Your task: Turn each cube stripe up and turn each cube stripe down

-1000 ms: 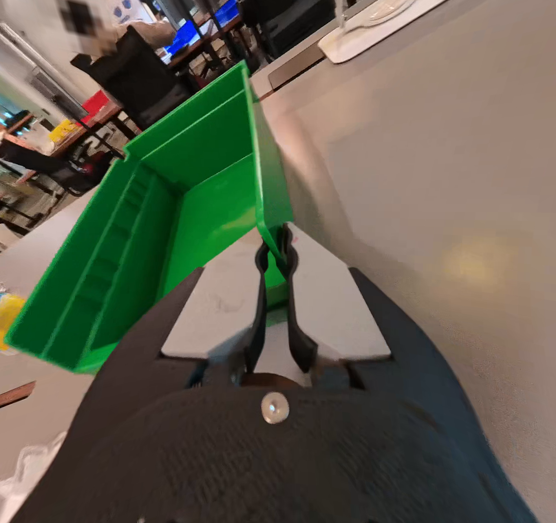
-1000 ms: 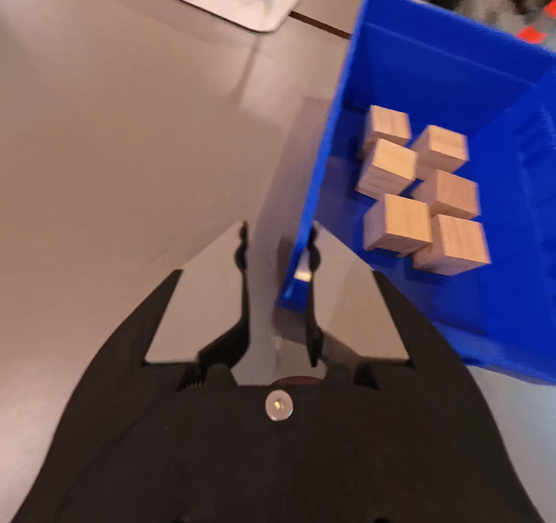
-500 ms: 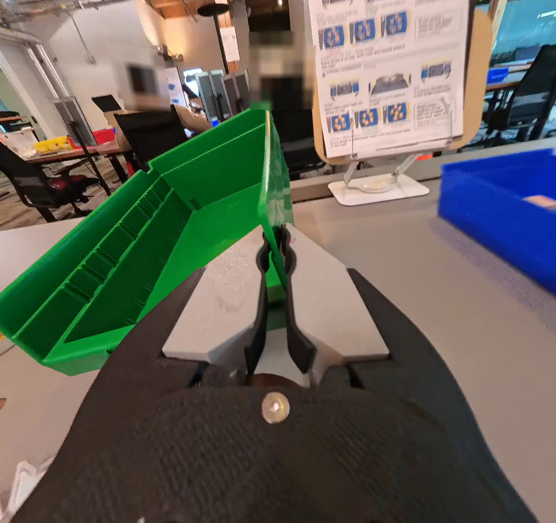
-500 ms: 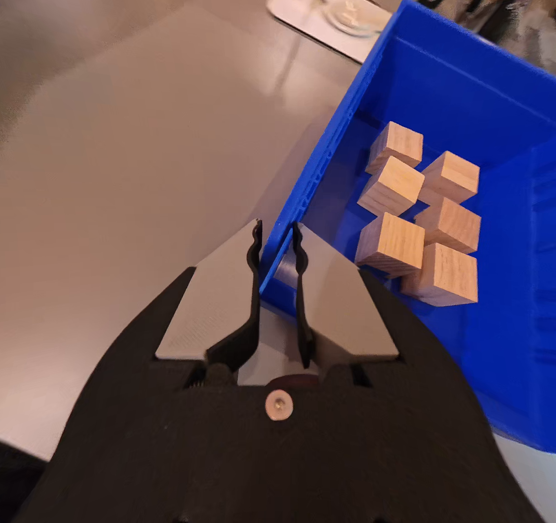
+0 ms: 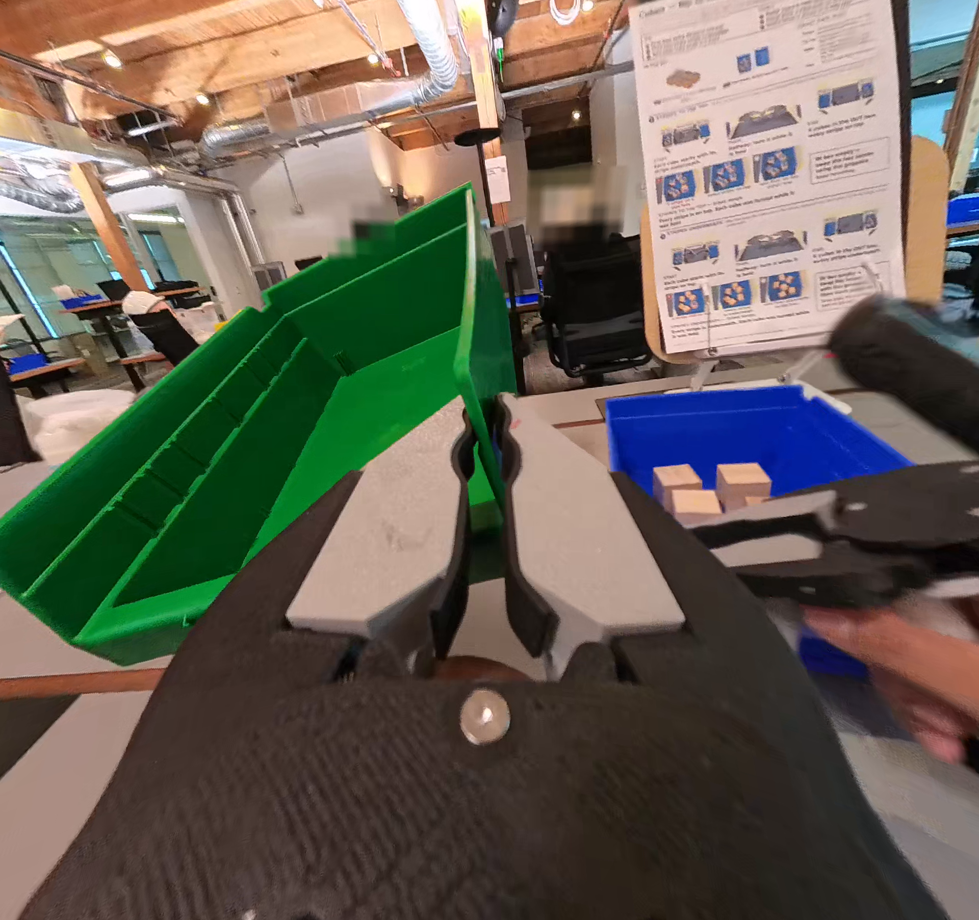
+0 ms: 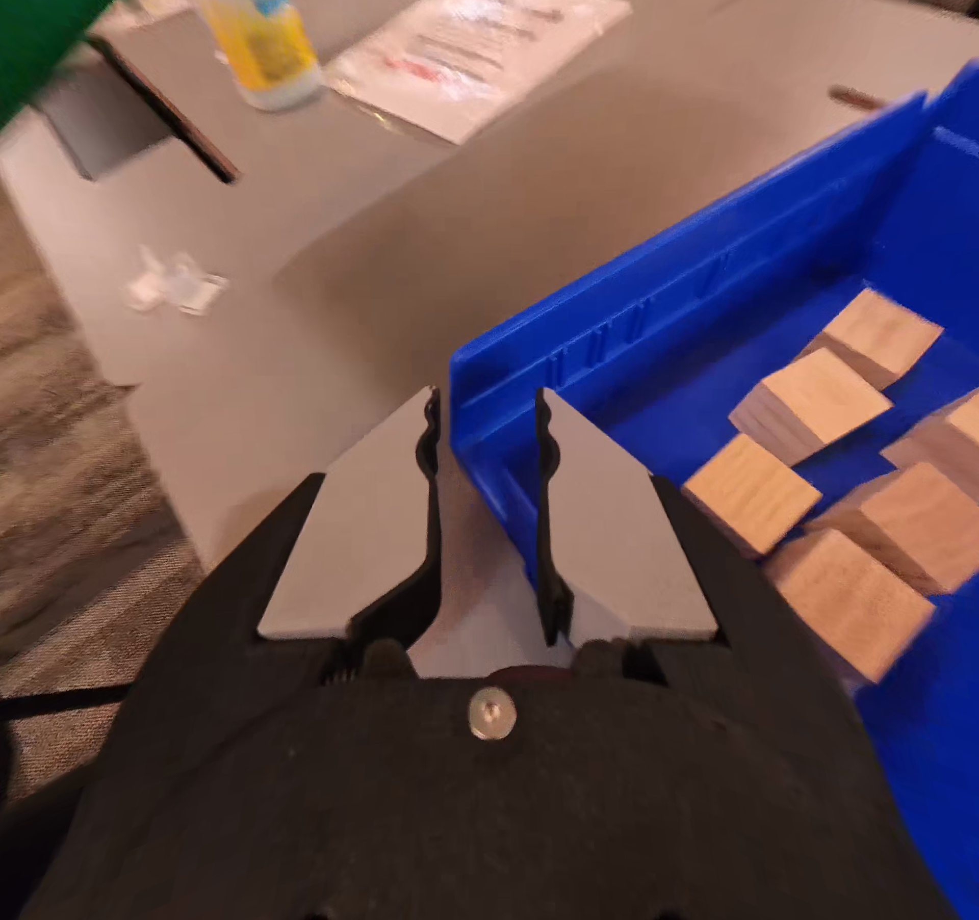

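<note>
- Left wrist view: the left tongs [image 5: 484, 420] are clamped on the side wall of the green bin [image 5: 296, 418], which is tilted, one end raised off the desk [image 5: 583, 418], long axis running away to the left.
- Right tongs [image 6: 486, 402] are parted, straddling the near corner wall of the blue bin [image 6: 662, 312] without pinching it.
- Wooden cubes [image 6: 810, 407] lie clustered inside the blue bin; no stripes show.
- Bare desk spreads left of the blue bin, to the desk's left edge.

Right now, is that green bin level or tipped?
Tipped. The green bin slants upward off the table, its wall clamped in the left gripper's jaws.
</note>
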The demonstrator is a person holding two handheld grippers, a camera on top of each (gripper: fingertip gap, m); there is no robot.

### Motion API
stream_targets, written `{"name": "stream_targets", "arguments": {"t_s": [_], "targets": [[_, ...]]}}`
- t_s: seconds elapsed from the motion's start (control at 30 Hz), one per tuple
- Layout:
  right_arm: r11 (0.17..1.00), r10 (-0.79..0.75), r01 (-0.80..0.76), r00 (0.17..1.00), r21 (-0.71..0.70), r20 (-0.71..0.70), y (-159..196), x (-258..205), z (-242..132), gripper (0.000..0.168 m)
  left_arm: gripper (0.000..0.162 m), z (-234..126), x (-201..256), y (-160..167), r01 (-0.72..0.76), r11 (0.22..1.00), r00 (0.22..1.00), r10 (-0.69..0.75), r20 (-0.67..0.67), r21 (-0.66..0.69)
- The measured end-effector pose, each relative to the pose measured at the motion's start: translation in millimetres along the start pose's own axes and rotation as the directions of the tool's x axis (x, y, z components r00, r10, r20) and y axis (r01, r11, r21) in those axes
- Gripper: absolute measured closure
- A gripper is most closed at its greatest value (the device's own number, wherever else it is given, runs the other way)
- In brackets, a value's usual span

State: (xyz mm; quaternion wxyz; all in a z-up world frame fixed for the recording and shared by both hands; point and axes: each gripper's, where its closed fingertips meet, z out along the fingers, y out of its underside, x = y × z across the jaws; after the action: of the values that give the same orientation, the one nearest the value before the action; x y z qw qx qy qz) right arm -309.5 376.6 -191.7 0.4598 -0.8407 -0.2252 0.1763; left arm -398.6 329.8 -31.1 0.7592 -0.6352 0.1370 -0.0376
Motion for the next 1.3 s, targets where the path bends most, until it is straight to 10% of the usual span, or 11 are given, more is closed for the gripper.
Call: {"name": "stream_targets", "arguments": {"t_s": [0.23,0.67,1.07,1.3], "targets": [[0.954,-0.132,0.107,0.989,0.279,0.071,0.1,20.0,-165.2,0.136,0.160,-19.9,38.4,-33.1,-0.071,0.993,0.993,0.079,-0.093,0.092],[0.928,0.189,-0.032,0.899,0.371,-0.394,128.3,242.7,-434.1,0.134,0.159,-51.5,373.5,-33.7,-0.103,0.984,0.700,0.175,-0.693,0.145],[0.959,0.056,0.084,0.878,0.270,-0.475,155.4,227.7,-423.5,0.138,0.159,-41.5,567.0,76.4,-0.193,0.978,0.599,0.053,-0.799,-0.080],[0.981,0.017,0.059,0.921,0.182,-0.389,183.8,202.8,-387.5,0.133,0.119,-76.3,509.9,54.8,-0.180,0.976,0.472,-0.022,-0.881,-0.120]]}}
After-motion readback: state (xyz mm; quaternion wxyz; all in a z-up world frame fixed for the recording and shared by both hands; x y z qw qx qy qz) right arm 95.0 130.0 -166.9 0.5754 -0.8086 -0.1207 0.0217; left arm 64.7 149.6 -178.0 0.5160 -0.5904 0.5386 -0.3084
